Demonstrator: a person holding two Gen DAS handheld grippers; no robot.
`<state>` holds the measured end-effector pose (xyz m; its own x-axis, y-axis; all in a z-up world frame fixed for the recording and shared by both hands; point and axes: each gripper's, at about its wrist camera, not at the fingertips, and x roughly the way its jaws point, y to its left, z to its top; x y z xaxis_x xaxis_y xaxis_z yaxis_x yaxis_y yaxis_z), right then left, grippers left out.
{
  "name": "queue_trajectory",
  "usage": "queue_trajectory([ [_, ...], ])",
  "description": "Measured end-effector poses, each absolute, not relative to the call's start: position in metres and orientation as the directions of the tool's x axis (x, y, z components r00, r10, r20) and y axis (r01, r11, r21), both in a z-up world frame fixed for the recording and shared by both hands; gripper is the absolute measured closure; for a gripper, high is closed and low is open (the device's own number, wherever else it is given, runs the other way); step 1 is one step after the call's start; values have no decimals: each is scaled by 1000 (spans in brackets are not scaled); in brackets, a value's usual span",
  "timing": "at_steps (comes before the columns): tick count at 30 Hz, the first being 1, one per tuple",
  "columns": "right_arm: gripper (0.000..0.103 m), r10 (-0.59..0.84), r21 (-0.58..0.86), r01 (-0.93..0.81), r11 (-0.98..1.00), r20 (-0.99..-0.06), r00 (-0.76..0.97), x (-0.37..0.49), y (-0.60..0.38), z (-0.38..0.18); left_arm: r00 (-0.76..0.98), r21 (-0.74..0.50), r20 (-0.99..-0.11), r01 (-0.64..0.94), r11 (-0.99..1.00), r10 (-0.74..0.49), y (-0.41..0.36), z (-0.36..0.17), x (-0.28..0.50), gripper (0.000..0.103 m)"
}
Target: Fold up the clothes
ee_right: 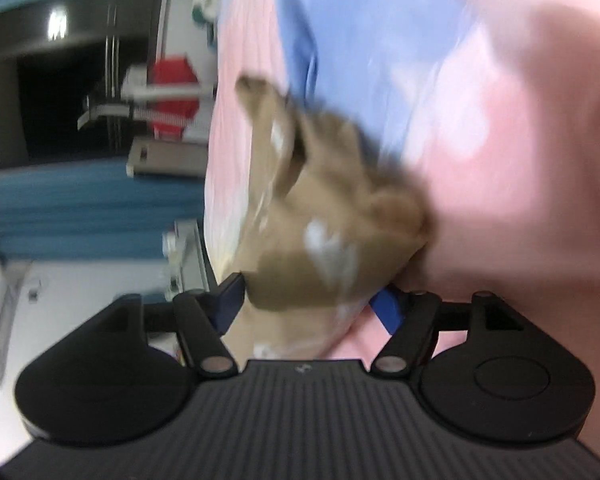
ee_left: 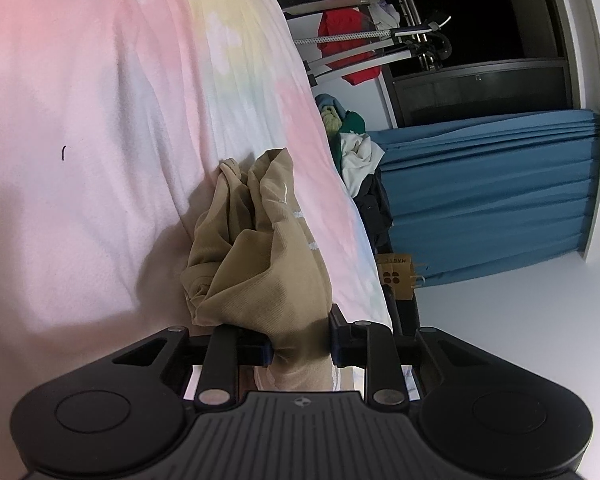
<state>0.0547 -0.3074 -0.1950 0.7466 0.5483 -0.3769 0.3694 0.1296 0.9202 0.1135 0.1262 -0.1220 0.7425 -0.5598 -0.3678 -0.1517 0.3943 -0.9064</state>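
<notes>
In your left wrist view, your left gripper (ee_left: 300, 344) sits at the bottom centre of the frame with its two black fingers closed tight on a rumpled tan garment of ribbed fabric with white markings (ee_left: 260, 248). The cloth is pinched between the blue-edged pads and bunches upward from them into the middle of the frame. Behind it, filling the whole left half and upper centre, lies a soft pastel tie-dye blanket in pink, yellow and pale blue (ee_left: 100, 120), and the tan garment rests against it. To the right of the blanket's edge you can see a heap of mixed clothes in green, white and dark colours (ee_left: 352, 148), and above that, in the upper centre, a metal drying rack with a red item hanging on it (ee_left: 348, 40). Pleated blue curtains (ee_left: 480, 192) fill the right middle, with a dark window (ee_left: 480, 20) in the upper right. In your right wrist view, which is blurred, your right gripper (ee_right: 312, 300) is at the bottom centre, and its fingers are clamped on another part of the same tan garment (ee_right: 320, 216); the cloth bulges between the blue pads (ee_right: 388, 308) and spreads up toward the middle of the frame. The pastel blanket (ee_right: 500, 120) covers the right side and top, showing pink and blue patches here. On the left side you see the blue curtains (ee_right: 80, 208), the red item on the rack (ee_right: 176, 96), and the dark window (ee_right: 60, 100) in the upper left.
</notes>
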Motion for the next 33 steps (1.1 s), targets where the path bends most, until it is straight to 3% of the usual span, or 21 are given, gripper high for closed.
queue_trajectory([
  [1,34,548,921,369,125,-374,748,55,-308,-196,743,-906,-368,-152,395,-559,126,-122,113,77],
  [6,60,515,924,304,231,-381,768,57,-302,-182,739,-913,-367,-168,373,-565,128,-124,114,77],
  [9,67,501,929,259,265,-363,786,60,-304,-173,738,-916,-361,-164,367,-570,128,-123,113,77],
  [22,72,468,965,100,242,-207,859,65,-338,-119,747,-949,-280,-121,291,-603,94,-86,138,77],
  [29,72,346,962,82,262,-173,922,93,-425,-69,678,-953,-264,-77,292,-685,-8,-45,229,77],
  [33,72,260,950,73,304,-156,953,129,-488,-41,652,-931,-248,44,362,-716,-88,-17,291,77],
])
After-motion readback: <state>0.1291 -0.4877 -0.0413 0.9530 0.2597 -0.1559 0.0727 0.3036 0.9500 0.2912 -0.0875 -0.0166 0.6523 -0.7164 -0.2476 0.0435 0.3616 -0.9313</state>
